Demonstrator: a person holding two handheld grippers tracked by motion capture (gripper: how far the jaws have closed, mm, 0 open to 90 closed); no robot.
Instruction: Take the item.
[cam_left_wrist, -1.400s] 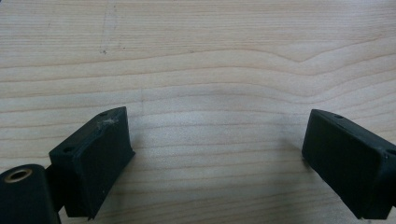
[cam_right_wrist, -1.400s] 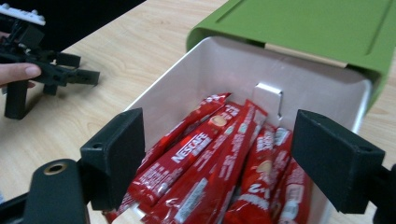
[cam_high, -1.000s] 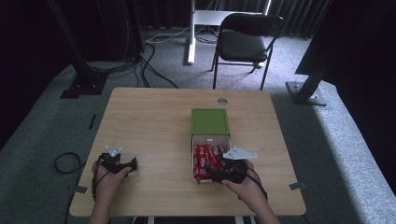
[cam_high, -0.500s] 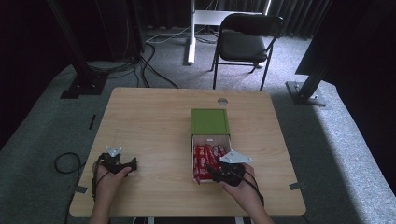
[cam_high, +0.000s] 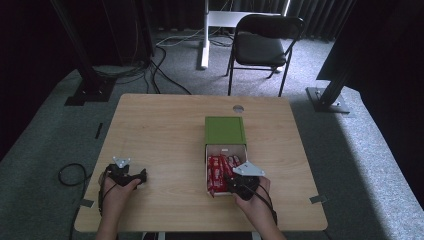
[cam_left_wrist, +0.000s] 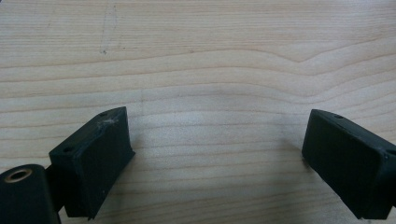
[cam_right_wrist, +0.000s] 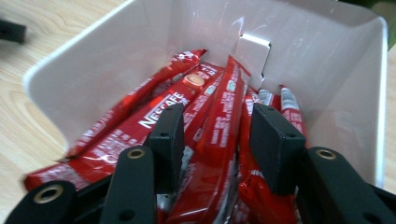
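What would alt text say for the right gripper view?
Two black jaws of the right gripper straddle a red coffee stick, closing in on it, among more red sticks piled in a white box on a wooden table.

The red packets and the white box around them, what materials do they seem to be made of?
The red packets look like thin glossy plastic or foil film: they crinkle and catch bright glints. The white box seems to be smooth coated card, with a folded tab and thin edges, though plastic is possible.
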